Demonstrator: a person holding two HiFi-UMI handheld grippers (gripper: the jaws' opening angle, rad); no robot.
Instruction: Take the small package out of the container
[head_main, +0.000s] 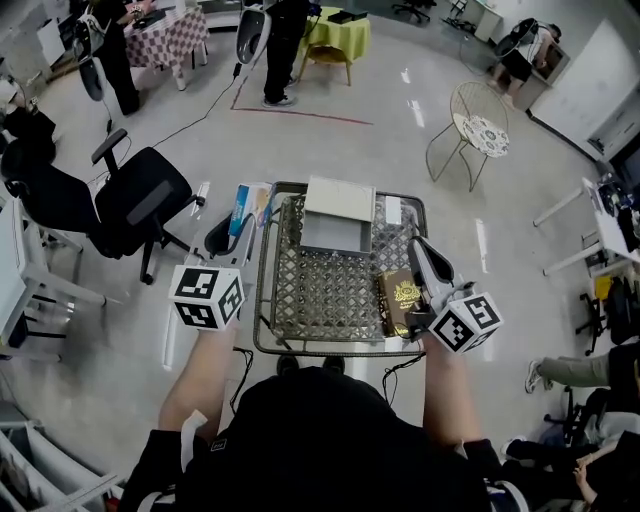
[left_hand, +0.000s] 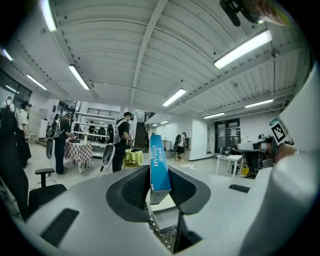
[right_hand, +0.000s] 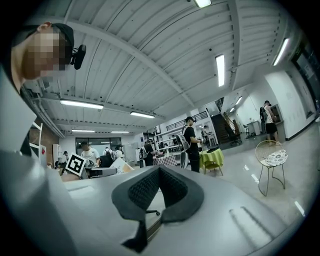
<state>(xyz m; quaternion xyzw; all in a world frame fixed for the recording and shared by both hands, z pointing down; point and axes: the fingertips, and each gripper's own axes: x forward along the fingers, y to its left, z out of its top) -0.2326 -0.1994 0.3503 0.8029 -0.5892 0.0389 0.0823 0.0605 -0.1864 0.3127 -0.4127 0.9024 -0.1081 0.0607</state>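
1. Small package (left_hand: 160, 155): a slim blue box, upright and edge-on. It is clamped near its lower end between the jaws of the left gripper (left_hand: 159, 176). In the head view it sits just left of the container's left rim, lifted clear and over the floor.
2. Container (head_main: 268, 300): a wire-mesh basket. A white box (head_main: 338, 215) lies at its far end and a brown gold-printed box (head_main: 400, 300) lies along its right side.
3. Right gripper (right_hand: 159, 171): its jaws meet at the tips with nothing between them. It hangs above the basket's right side, just beside the brown box.
4. Risk, slip: the hold is low on a tall, thin box. A quick swing or tilt could probably pivot it between the pads and drop it to the floor.
5. Risk, snag: carried low past the rim, the package could catch the wire and be pried loose.
6. Risk, stray contact: a dip of the idle right gripper could knock the brown box.
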